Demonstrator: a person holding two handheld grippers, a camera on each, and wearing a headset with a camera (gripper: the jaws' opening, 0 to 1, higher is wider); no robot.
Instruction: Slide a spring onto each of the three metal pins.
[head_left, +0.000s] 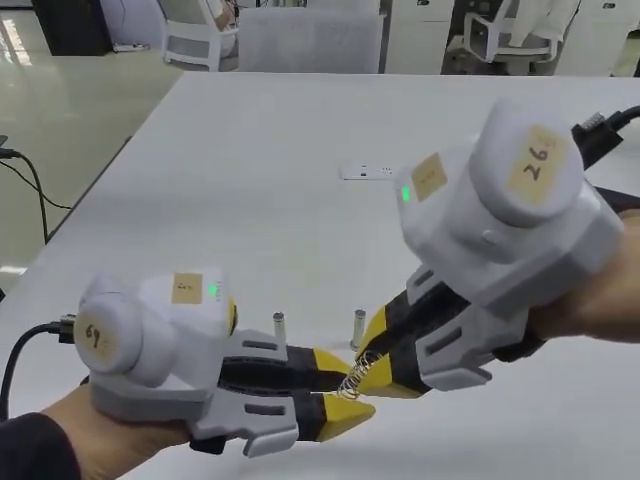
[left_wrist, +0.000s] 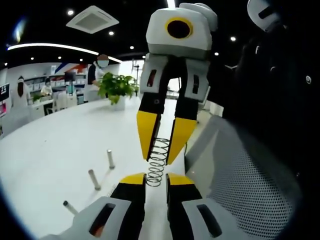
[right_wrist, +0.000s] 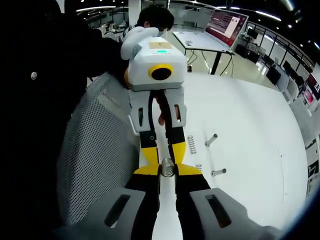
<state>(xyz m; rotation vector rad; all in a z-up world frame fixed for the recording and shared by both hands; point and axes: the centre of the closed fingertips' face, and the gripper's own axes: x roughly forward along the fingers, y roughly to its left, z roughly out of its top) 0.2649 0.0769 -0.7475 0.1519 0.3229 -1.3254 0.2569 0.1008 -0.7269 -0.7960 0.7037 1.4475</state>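
Nearest the headset, both tools were held low over the white table (head_left: 300, 150), tip to tip. The right gripper (right_wrist: 167, 172) was carried by the right hand (head_left: 600, 300), which entered from the right side and was angled down and leftward. The left gripper (left_wrist: 156, 180) was carried by the left hand (head_left: 110, 435) at the lower left, lying almost level and pointed rightward.

Each pair of jaws was seen closed onto one end of a spring (left_wrist: 158, 159), so that the coil was spanned between the two tools and kept off the tabletop.

Broad bare surface was left beyond the tips, out to the far edge. The table's left edge ran diagonally, well apart from the work. A small white socket plate (head_left: 367, 172) was set farther out on the table.

Three metal pins (left_wrist: 93, 179) were stood in a row, apart from one another, just beyond the joined tips. Two of them could be seen upright in the head view.

A second spring (right_wrist: 191, 144) was seen lying flat on the table near the pins, touched by neither tool.
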